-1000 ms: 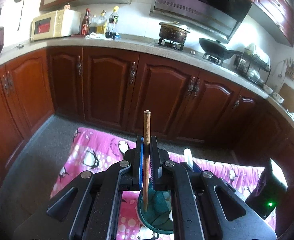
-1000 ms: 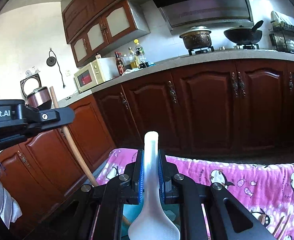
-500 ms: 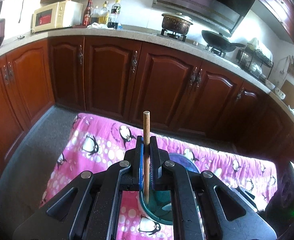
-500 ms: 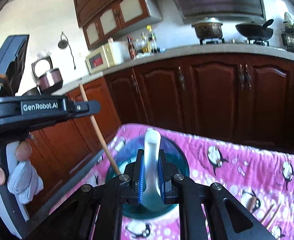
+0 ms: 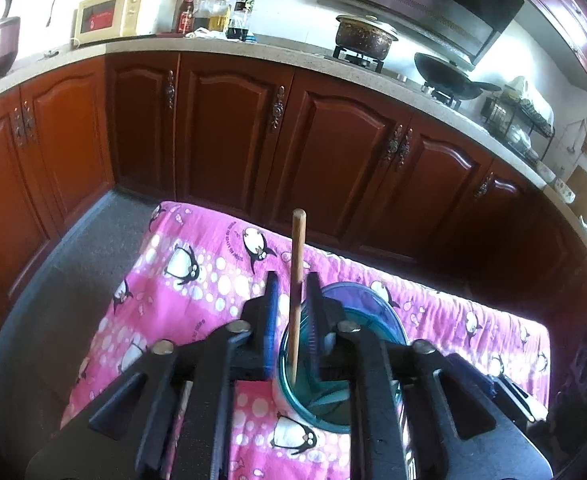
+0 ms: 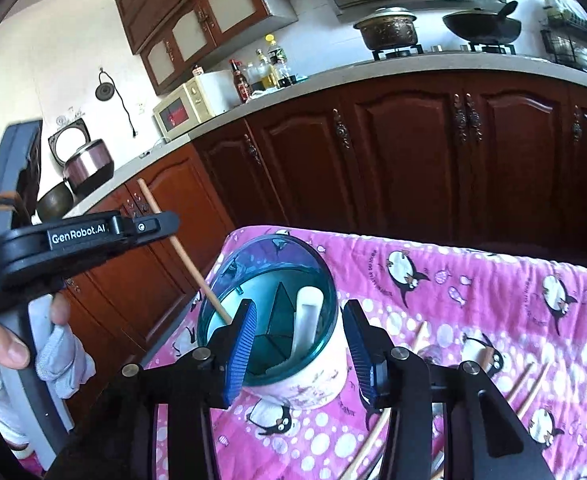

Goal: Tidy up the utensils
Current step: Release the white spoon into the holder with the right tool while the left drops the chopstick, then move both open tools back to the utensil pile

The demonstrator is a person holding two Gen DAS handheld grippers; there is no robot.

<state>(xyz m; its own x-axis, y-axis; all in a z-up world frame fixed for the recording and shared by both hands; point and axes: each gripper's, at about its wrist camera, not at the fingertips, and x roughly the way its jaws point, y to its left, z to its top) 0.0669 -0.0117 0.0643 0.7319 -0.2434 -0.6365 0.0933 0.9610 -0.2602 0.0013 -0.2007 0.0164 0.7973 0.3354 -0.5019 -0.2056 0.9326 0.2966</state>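
Observation:
A utensil holder [image 6: 289,340] with a teal rim and white body stands on the pink penguin cloth [image 6: 493,292]; it also shows in the left wrist view [image 5: 333,380]. A wooden chopstick [image 5: 296,292] stands in it, between the parted fingers of my left gripper [image 5: 291,312], which is open. In the right wrist view the chopstick [image 6: 181,252] leans out to the left. A white spoon [image 6: 308,320] stands in the holder's right compartment. My right gripper [image 6: 299,344] is open, its jaws either side of the holder.
Several loose chopsticks [image 6: 529,384] lie on the cloth at the right. Dark wooden cabinets [image 5: 229,140] run behind the table, with a microwave [image 5: 121,14], bottles, a pot [image 5: 363,38] and a wok on the counter. Grey floor [image 5: 53,288] lies left of the table.
Both grippers have opened. The left let go of the chopstick and the right let go of the white spoon; both now stand in the holder.

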